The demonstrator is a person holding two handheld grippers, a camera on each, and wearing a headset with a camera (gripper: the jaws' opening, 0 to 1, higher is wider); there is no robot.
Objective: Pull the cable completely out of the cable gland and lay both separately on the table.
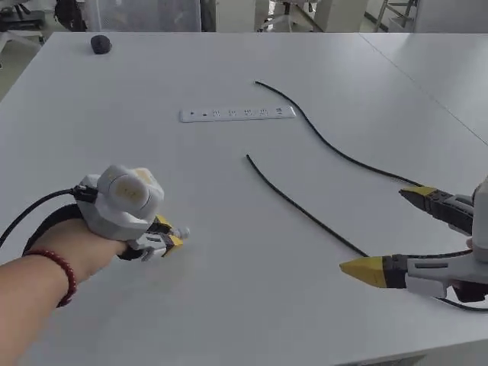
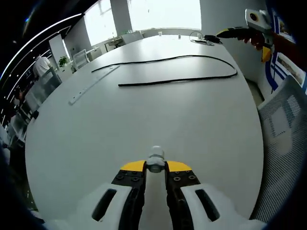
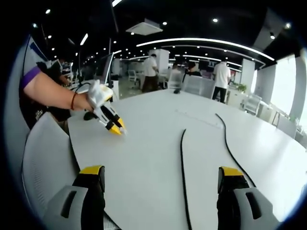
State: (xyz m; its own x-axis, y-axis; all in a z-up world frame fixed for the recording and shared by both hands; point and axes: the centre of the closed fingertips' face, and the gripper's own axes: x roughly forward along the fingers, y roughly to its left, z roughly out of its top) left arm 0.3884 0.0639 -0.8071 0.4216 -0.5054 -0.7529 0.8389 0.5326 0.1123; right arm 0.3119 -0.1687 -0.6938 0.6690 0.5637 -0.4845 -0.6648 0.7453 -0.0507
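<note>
A small grey cable gland (image 2: 155, 159) sits between the yellow tips of my left gripper (image 2: 155, 167), which is shut on it. This gripper (image 1: 172, 239) is low over the table at the front left, with the gland (image 1: 182, 232) poking out of its tips. The black cable (image 1: 305, 210) lies loose on the table in a long loop, both ends free, apart from the gland. My right gripper (image 1: 385, 230) hangs wide open at the front right, over the cable's bend, holding nothing. The right gripper view has the open gripper (image 3: 161, 172), the cable (image 3: 182, 158) and the left gripper (image 3: 113, 125).
A white power strip (image 1: 237, 114) lies beyond the cable's ends, mid-table. A dark mouse (image 1: 101, 44) rests at the far left corner. The table's front edge (image 1: 427, 352) runs close below the right gripper. Office chairs and people stand in the background.
</note>
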